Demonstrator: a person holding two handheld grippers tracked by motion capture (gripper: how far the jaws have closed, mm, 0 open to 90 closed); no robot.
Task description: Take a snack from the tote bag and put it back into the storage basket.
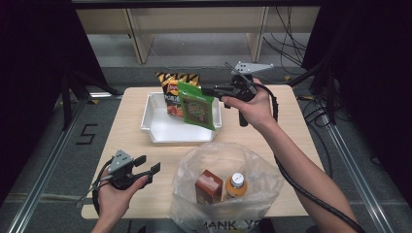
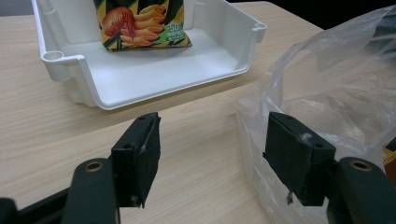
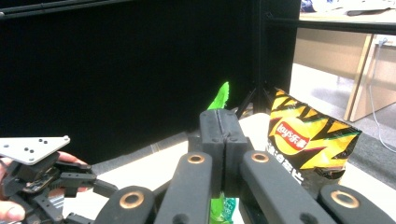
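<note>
Above the white tray [image 1: 158, 131], the right gripper [image 1: 206, 90] jaws pinch the green packet [image 1: 196, 110]; left gripper [image 1: 149, 164] jaws gape empty.

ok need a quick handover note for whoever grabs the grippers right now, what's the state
Right gripper: shut on the green snack bag, held up over the white tray.
Left gripper: open, holding nothing, low over the table beside the clear plastic bag.
Done: a brown carton and an orange-capped bottle are in the plastic bag.
Left: the green bag probably goes in next; the yellow chip bag stands in the tray.
</note>
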